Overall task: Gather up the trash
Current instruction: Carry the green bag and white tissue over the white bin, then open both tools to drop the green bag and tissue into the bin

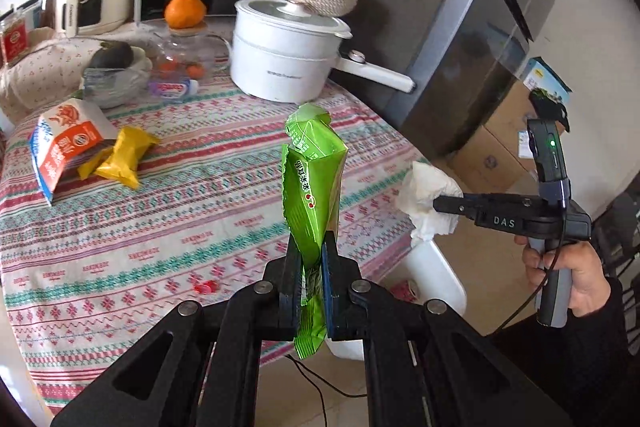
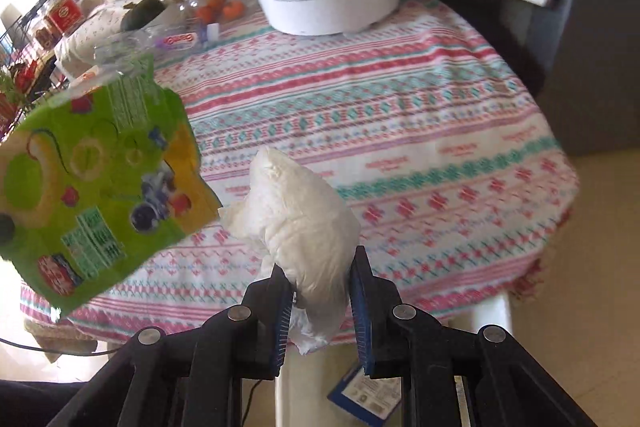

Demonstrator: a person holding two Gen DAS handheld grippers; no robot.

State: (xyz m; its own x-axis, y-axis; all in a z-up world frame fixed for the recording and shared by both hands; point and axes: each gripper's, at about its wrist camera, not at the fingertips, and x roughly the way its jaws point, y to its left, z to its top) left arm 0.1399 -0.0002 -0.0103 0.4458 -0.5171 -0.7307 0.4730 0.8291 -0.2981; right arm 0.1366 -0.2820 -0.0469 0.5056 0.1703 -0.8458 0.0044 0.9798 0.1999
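Note:
In the left wrist view my left gripper is shut on a crumpled green snack wrapper, which stands up above the patterned tablecloth. To the right a hand holds my right gripper, shut on a wad of white tissue past the table edge. The right wrist view shows the tissue pinched between the right gripper's blue pads, and the green wrapper blurred at left. A yellow wrapper and an orange-and-white carton lie on the table's left side.
A white pot with a long handle stands at the back of the table, beside a glass jar topped by an orange. A grey fridge and cardboard boxes stand at right. A white object sits below the table edge.

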